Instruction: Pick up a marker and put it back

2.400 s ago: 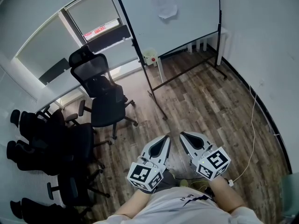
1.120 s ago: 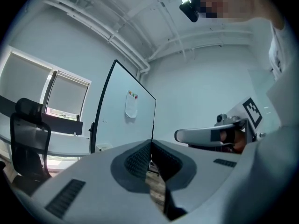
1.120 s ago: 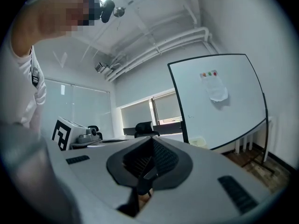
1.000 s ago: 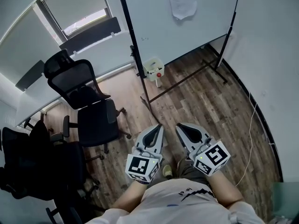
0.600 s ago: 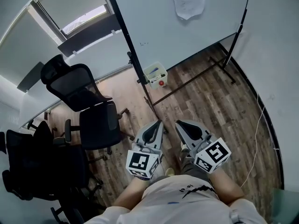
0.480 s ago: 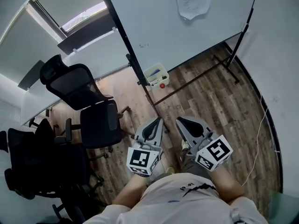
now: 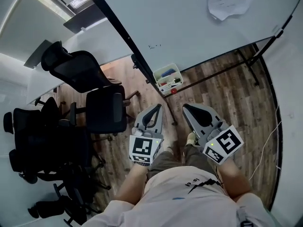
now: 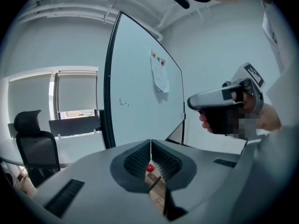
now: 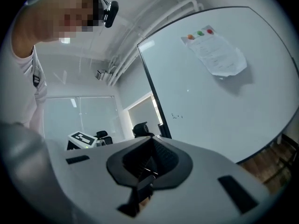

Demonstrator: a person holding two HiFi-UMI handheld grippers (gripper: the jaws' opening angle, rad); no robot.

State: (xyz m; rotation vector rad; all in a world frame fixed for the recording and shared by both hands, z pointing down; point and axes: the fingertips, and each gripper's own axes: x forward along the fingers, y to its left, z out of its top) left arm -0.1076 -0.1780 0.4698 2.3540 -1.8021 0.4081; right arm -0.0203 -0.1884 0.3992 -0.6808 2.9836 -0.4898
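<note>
Markers sit in a white tray on the whiteboard stand, centre of the head view. They are just above the gap between the two claw tips, near both and touching neither. A red knob sits at the tray's lower edge. The left claw is closed tight with nothing held; in the left gripper view only the red knob shows through the slit, beyond the jaws. The right claw is also closed and empty, tip toward the whiteboard.

Versus a second ago, the tray has slid down the frame from well above the claws to right by them. The whiteboard now fills most of the upper frame, and the sheet of paper has gone to the upper right corner. The black chairs are lower at left. Both claws are still side by side at lower centre over the wooden floor.
</note>
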